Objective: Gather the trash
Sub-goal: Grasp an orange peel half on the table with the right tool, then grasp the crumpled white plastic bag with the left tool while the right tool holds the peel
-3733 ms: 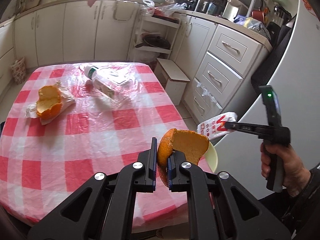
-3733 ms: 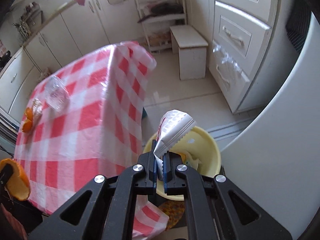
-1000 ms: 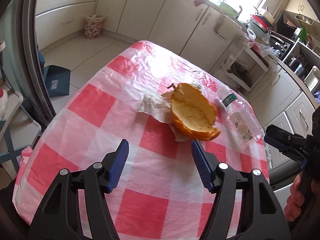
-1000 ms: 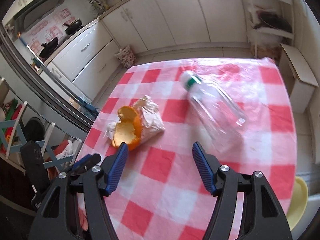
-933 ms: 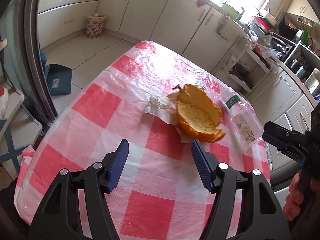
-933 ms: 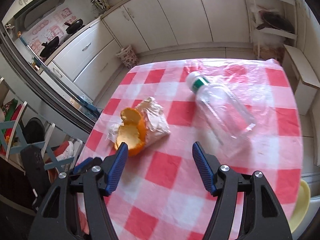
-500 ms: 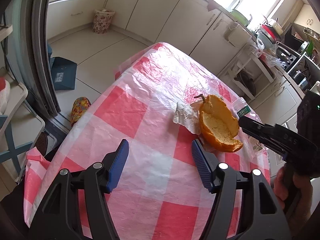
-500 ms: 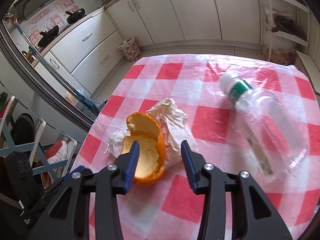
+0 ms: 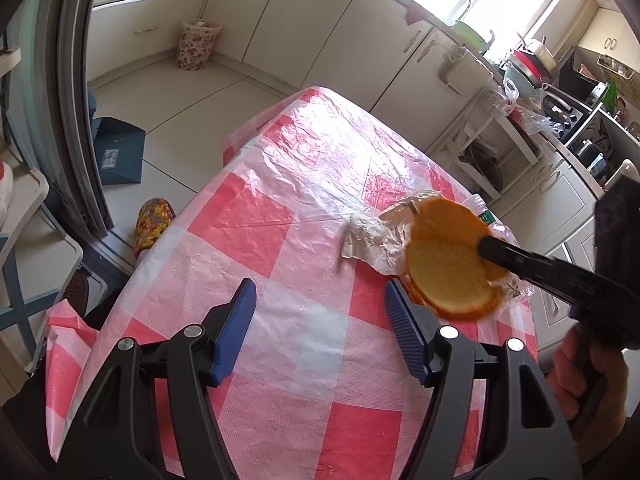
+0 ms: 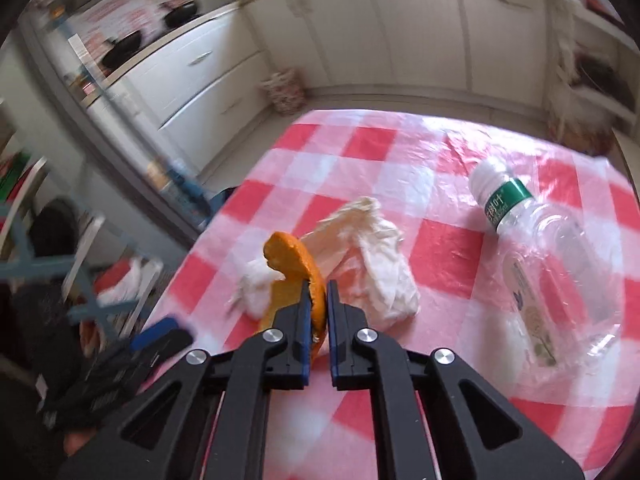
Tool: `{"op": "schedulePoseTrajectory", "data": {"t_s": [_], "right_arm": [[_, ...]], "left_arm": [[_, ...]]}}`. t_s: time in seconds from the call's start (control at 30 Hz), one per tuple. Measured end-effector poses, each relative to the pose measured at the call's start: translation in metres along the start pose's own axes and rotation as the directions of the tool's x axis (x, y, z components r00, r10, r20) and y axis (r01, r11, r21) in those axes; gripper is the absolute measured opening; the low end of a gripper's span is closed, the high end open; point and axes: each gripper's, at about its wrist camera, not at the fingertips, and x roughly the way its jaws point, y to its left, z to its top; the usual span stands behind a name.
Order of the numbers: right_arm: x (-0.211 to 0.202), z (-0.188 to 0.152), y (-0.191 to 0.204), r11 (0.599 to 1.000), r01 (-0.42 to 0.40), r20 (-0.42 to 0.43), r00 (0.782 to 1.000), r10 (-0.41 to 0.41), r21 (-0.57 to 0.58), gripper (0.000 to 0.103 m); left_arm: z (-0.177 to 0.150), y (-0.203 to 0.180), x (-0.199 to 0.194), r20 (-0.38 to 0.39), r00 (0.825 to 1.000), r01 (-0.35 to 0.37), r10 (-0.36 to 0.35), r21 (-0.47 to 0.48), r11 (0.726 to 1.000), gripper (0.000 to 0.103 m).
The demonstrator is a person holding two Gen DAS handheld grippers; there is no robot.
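An orange peel half (image 10: 294, 266) is clamped between the pads of my right gripper (image 10: 318, 300), just above the red-checked tablecloth (image 10: 360, 144). It also shows in the left wrist view (image 9: 448, 276), with the right gripper (image 9: 486, 246) reaching in from the right. A crumpled white tissue (image 10: 376, 252) lies right beside the peel. A clear plastic bottle (image 10: 548, 248) with a green label lies on its side to the right. My left gripper (image 9: 320, 320) is open and empty over the near part of the table (image 9: 280, 240).
White kitchen cabinets (image 9: 320, 24) line the far wall. A flowered bin (image 9: 198, 44) stands on the floor. A white shelf rack (image 9: 488, 148) stands past the table's far corner. A door frame (image 9: 76, 120) and a blue chair (image 9: 16, 300) are at my left.
My right gripper has moved down onto the orange peel and shut on it. My left gripper has stayed open and drawn back a little from the peel.
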Motion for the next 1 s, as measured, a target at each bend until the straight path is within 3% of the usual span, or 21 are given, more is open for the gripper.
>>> {"op": "schedulePoseTrajectory", "data": {"t_s": [0.07,0.1,0.17,0.27,0.33,0.4,0.47,0.6,0.67,0.7,0.77,0.83,0.9,1.0], "right_arm": [[-0.018,-0.008,0.0,0.995,-0.101,-0.002,0.995,0.101,-0.021,0.008],[-0.028,-0.013,-0.001,0.993,-0.111,-0.008,0.994,0.111,-0.035,0.006],[-0.034,-0.022,-0.003,0.992,0.06,-0.025,0.998,-0.063,-0.108,0.006],[-0.053,-0.033,-0.024,1.0,0.004,-0.033,0.999,-0.005,-0.028,0.006],[-0.07,-0.037,-0.019,0.993,0.077,0.004,0.997,-0.077,-0.094,0.006],[-0.085,-0.042,-0.017,0.992,0.033,0.027,0.999,-0.03,-0.119,0.006],[-0.089,-0.046,-0.013,0.985,0.063,0.03,0.998,-0.059,-0.161,0.006],[-0.082,-0.053,-0.026,0.986,0.066,-0.029,0.997,-0.071,-0.152,0.006],[-0.075,-0.058,-0.036,0.988,0.062,-0.106,0.991,-0.077,-0.139,0.006],[-0.071,-0.061,-0.04,0.988,0.079,-0.134,0.986,-0.097,-0.134,0.008],[-0.069,-0.065,-0.049,0.987,0.115,-0.153,0.979,-0.132,-0.115,0.025],[-0.069,-0.066,-0.057,0.988,0.13,-0.151,0.978,-0.142,-0.085,0.034],[-0.069,-0.066,-0.06,0.988,0.134,-0.15,0.978,-0.144,-0.073,0.036],[-0.069,-0.065,-0.06,0.983,0.161,-0.146,0.974,-0.172,-0.085,0.048]], "left_arm": [[0.0,0.0,0.0,0.002,1.0,0.0,0.0,-0.002,1.0,0.063],[0.0,0.0,0.0,0.003,1.0,-0.002,0.002,-0.001,1.0,0.063],[-0.001,-0.003,0.0,0.006,1.0,-0.013,0.013,0.005,1.0,0.064],[-0.001,-0.007,0.001,0.006,1.0,-0.03,0.03,0.01,1.0,0.065],[-0.001,-0.009,0.001,0.007,0.999,-0.037,0.037,0.015,0.999,0.066],[-0.002,-0.011,0.001,0.007,0.999,-0.048,0.048,0.02,0.999,0.066],[-0.001,-0.014,0.001,0.005,0.998,-0.059,0.059,0.022,0.998,0.067],[0.002,-0.023,0.006,-0.012,0.999,-0.044,0.045,0.029,0.999,0.067],[0.005,-0.037,0.011,-0.016,0.999,-0.036,0.037,0.076,0.996,0.067],[0.006,-0.044,0.015,-0.02,0.999,-0.034,0.036,0.103,0.994,0.068],[0.009,-0.062,0.026,-0.022,0.999,-0.043,0.047,0.169,0.985,0.068],[0.012,-0.076,0.034,-0.028,0.999,-0.036,0.043,0.204,0.978,0.069],[0.013,-0.092,0.038,-0.032,0.999,-0.01,0.019,0.242,0.97,0.071],[0.009,-0.122,0.041,-0.019,1.0,-0.004,0.011,0.344,0.939,0.077]]}}
